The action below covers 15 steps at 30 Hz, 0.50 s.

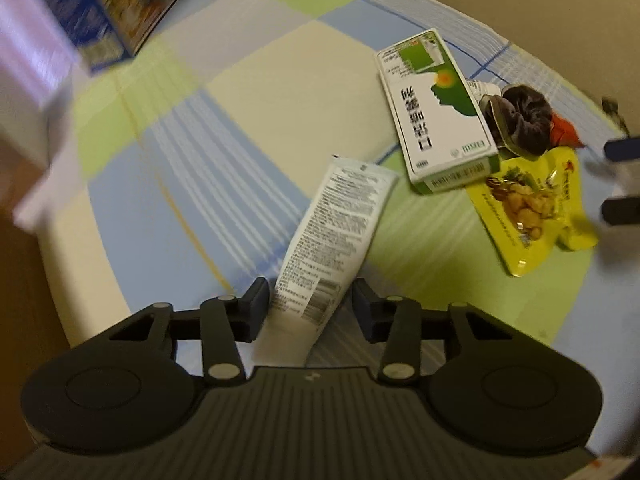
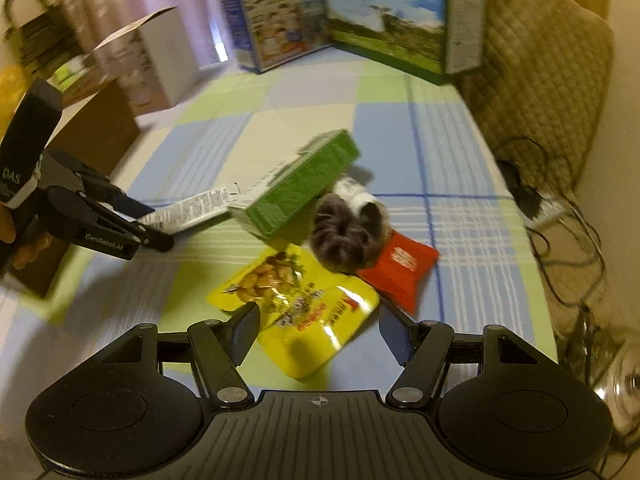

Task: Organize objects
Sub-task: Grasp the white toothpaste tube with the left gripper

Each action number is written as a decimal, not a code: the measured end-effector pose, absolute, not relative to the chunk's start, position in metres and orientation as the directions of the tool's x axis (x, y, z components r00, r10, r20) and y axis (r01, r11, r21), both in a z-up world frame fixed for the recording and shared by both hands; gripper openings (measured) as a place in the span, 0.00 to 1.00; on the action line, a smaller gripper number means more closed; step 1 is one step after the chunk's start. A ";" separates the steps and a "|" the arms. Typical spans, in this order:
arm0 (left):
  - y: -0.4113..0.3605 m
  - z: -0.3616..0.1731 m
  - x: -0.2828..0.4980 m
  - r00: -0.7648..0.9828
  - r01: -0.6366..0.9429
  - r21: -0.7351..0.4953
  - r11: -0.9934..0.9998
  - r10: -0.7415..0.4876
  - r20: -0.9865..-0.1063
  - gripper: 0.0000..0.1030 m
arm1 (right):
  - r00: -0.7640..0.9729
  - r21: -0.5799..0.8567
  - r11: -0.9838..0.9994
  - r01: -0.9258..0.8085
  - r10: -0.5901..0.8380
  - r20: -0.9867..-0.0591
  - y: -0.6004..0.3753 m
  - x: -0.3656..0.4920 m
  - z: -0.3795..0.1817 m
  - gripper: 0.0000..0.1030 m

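My left gripper (image 1: 310,296) is shut on a white tube (image 1: 332,240) with small print, its fingers closed on the tube's lower end; it also shows in the right wrist view (image 2: 188,212), held by the left gripper (image 2: 154,226). A green and white box (image 1: 438,110) lies past the tube (image 2: 296,188). A dark scrunchie (image 1: 524,120) (image 2: 348,232), a yellow snack packet (image 1: 528,208) (image 2: 304,312) and a red packet (image 2: 404,268) lie beside it. My right gripper (image 2: 318,332) is open, its fingers on either side of the yellow packet's near end.
The checked tablecloth (image 1: 248,120) covers the table. Tall printed cartons (image 2: 384,16) and a white open box (image 2: 160,60) stand at the far edge. A padded chair (image 2: 540,60) and cables (image 2: 560,220) are to the right, off the table.
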<state>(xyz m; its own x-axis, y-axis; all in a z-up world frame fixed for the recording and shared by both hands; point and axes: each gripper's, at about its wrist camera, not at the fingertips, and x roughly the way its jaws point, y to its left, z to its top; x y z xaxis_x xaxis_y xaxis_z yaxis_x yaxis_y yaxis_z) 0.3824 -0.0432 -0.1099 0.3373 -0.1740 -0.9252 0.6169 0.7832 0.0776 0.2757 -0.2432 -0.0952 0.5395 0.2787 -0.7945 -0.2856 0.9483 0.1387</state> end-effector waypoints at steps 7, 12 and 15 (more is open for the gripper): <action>-0.028 -0.110 0.358 0.315 0.443 -0.018 0.896 -0.174 -0.933 0.34 | 0.499 0.065 0.862 -0.502 0.351 -0.792 -0.222 0.288 -0.105 0.61; -0.022 -0.111 0.344 0.340 0.399 -0.023 0.917 -0.171 -0.925 0.34 | 0.482 -0.062 0.796 -0.602 0.300 -0.823 -0.207 0.292 -0.120 0.61; -0.021 -0.110 0.343 0.343 0.402 -0.026 0.915 -0.176 -0.923 0.35 | 0.485 -0.105 0.775 -0.623 0.277 -0.830 -0.200 0.293 -0.128 0.61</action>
